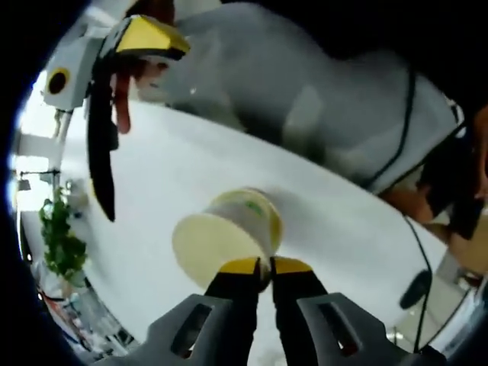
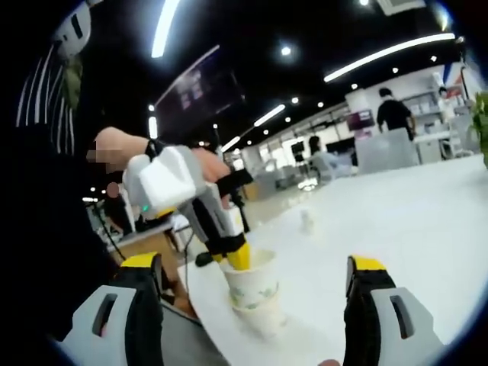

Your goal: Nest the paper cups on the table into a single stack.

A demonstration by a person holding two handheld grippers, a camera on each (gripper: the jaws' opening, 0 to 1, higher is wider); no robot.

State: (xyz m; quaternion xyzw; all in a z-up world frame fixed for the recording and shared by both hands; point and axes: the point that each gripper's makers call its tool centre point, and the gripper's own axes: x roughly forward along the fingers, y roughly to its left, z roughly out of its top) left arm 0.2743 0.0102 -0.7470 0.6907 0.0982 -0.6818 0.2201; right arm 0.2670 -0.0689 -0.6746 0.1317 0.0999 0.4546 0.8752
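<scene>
- In the left gripper view, the left gripper (image 1: 264, 266) has its yellow-tipped jaws pinched on the near rim of the upper paper cup (image 1: 229, 232), which lies tilted toward the camera with its pale mouth showing.
- Past that cup spreads the white table (image 1: 183, 168); the right gripper (image 1: 126, 76) hangs above it, beyond the cup, with a person's hand around it.
- In the right gripper view, the right gripper (image 2: 255, 282) has its jaws spread wide, one to each side of the cups.
- The upper paper cup (image 2: 252, 286) sits nested in a lower paper cup (image 2: 263, 316) near the table's (image 2: 427, 229) near edge.
- The left gripper (image 2: 238, 258) grips the upper cup's rim from above.
- Far beyond the cups, a standing person (image 2: 395, 114) shows at a counter.
</scene>
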